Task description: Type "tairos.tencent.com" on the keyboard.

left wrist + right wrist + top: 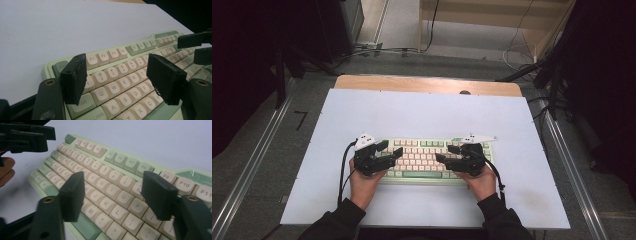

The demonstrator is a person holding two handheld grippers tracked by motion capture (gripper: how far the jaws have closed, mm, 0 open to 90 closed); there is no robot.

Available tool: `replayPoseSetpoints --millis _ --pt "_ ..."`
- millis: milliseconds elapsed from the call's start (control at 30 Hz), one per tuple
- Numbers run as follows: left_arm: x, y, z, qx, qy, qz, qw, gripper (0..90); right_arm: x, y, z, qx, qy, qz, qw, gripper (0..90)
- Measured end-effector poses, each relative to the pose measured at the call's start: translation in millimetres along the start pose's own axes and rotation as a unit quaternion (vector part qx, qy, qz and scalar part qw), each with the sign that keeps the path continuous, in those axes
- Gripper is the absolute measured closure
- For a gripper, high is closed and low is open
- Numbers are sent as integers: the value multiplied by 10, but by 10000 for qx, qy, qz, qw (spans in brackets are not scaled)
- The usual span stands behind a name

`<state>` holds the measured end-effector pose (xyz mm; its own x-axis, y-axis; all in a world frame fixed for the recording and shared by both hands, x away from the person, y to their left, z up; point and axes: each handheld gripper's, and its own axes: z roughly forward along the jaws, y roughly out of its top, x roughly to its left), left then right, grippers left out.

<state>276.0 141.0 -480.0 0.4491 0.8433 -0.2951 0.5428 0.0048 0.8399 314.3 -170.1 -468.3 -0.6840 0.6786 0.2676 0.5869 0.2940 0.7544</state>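
A pale green keyboard (pixel 419 161) with cream keys lies on the white board (pixel 412 110), near its front edge. My left gripper (pixel 391 150) hovers open over the keyboard's left end, jaws pointing right. In the left gripper view the open left gripper (pixel 116 72) frames the number and QWERTY rows of the keyboard (pixel 125 75), touching nothing. The right gripper (pixel 446 153) is open over the right half, pointing left. Its own view shows the open right gripper (pixel 113 191) spanning the letter keys of the keyboard (pixel 107 180), with the left gripper (pixel 25 137) beyond.
The white board rests on a wooden table whose far edge (pixel 427 84) shows at the back. Metal rails (pixel 252 165) run along both sides on the floor. Cables (pixel 377 50) and dark stands (pixel 557 75) sit behind the table. Bare board lies beyond the keyboard.
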Motion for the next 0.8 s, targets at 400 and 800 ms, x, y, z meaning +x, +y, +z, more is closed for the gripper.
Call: replayPoseSetpoints --millis 400,800 --pt "1 0 1 -2 2 1 10000 331 -36 -40 -115 1 -16 100 9999 239" --pt "6 1 -1 -7 33 4 10000 326 24 -51 -136 -33 -19 27 10000 254"
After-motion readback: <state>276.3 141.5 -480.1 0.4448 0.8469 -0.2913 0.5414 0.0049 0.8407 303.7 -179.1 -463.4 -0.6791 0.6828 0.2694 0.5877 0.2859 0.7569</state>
